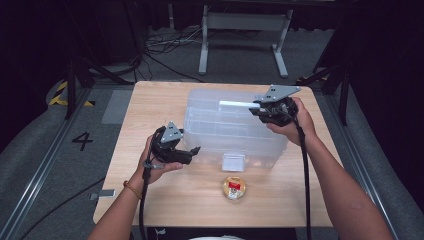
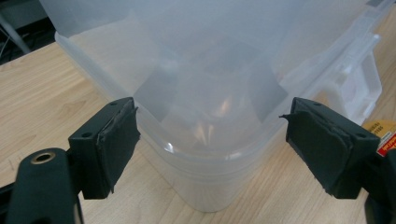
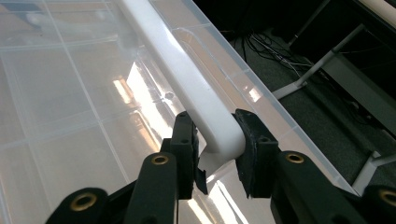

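A clear plastic storage box (image 1: 235,125) with its lid on stands on the wooden table (image 1: 150,110). My right gripper (image 1: 257,107) is at the box's far right, shut on the white handle (image 3: 187,79) that runs across the lid (image 3: 70,93); the right gripper (image 3: 217,140) has one pad on each side of the handle's end. My left gripper (image 1: 195,152) is open at the box's near left corner. In the left gripper view the rounded corner of the box (image 2: 210,163) sits between the spread jaws of the left gripper (image 2: 210,135), and I see no pad pressing on it.
A small round container (image 1: 233,187) with a yellow and red label lies on the table in front of the box, and shows at the edge of the left gripper view (image 2: 380,135). A white latch (image 1: 233,161) hangs on the box's front wall. Cables and a metal stand (image 1: 245,30) are beyond the table.
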The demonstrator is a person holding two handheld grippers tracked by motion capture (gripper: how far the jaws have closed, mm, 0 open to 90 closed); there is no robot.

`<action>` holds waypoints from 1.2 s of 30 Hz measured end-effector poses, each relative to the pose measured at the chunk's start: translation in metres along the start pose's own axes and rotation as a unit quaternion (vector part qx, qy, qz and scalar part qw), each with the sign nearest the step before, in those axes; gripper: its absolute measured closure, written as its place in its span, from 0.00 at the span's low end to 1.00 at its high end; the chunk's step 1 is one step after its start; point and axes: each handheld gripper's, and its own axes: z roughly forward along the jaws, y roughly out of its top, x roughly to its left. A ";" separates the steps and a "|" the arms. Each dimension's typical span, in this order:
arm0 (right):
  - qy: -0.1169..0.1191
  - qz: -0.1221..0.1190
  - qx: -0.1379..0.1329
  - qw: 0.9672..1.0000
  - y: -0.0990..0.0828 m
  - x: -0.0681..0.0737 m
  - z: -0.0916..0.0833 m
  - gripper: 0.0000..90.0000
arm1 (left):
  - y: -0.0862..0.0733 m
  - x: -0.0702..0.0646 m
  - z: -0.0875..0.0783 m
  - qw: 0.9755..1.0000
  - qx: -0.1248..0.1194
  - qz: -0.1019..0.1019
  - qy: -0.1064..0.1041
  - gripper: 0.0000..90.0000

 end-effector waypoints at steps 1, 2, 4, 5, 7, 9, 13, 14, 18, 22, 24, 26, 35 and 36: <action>0.000 0.000 -0.001 1.000 0.000 0.000 0.000 0.79 | 0.000 0.000 0.001 1.000 0.002 0.002 0.001 0.17; 0.001 0.002 -0.002 1.000 -0.001 -0.001 0.000 0.79 | 0.000 0.001 0.002 1.000 0.003 0.001 -0.003 0.16; 0.005 0.006 -0.005 1.000 -0.001 -0.002 0.001 0.79 | -0.002 0.002 0.002 1.000 -0.001 -0.002 -0.007 0.16; 0.008 0.007 -0.006 1.000 -0.001 -0.002 0.001 0.79 | -0.003 0.002 0.002 1.000 -0.004 -0.003 -0.008 0.17; 0.008 0.007 -0.005 1.000 -0.002 -0.002 0.001 0.79 | -0.003 0.002 0.002 1.000 -0.005 -0.003 -0.007 0.17; 0.008 0.008 -0.004 1.000 -0.001 -0.002 0.000 0.79 | -0.002 0.002 0.002 1.000 -0.003 -0.001 -0.008 0.17; 0.007 0.004 0.002 1.000 -0.001 -0.002 -0.001 0.79 | -0.001 0.001 0.000 1.000 -0.003 0.000 -0.011 0.18; 0.009 0.006 0.001 1.000 -0.002 -0.002 -0.002 0.79 | -0.002 0.001 0.000 1.000 -0.005 0.000 -0.010 0.19; 0.008 0.006 0.002 1.000 -0.002 -0.002 -0.002 0.79 | -0.004 0.000 -0.002 1.000 -0.009 -0.002 -0.010 0.22; 0.011 0.008 0.005 1.000 -0.001 -0.003 -0.002 0.79 | -0.005 0.000 -0.003 1.000 -0.008 0.007 -0.010 0.24; 0.009 0.006 0.006 1.000 -0.001 -0.002 -0.002 0.79 | -0.006 0.000 -0.003 1.000 -0.009 0.006 -0.011 0.24; 0.007 0.005 0.007 1.000 -0.001 -0.002 -0.002 0.79 | -0.006 0.000 -0.004 1.000 -0.010 0.008 -0.009 0.25; 0.010 0.003 0.006 1.000 -0.001 -0.004 -0.002 0.80 | -0.020 0.002 -0.018 0.998 0.046 0.043 0.012 0.27; 0.011 0.003 0.006 1.000 -0.001 -0.004 -0.002 0.80 | -0.025 0.003 -0.018 0.997 0.056 0.043 0.012 0.27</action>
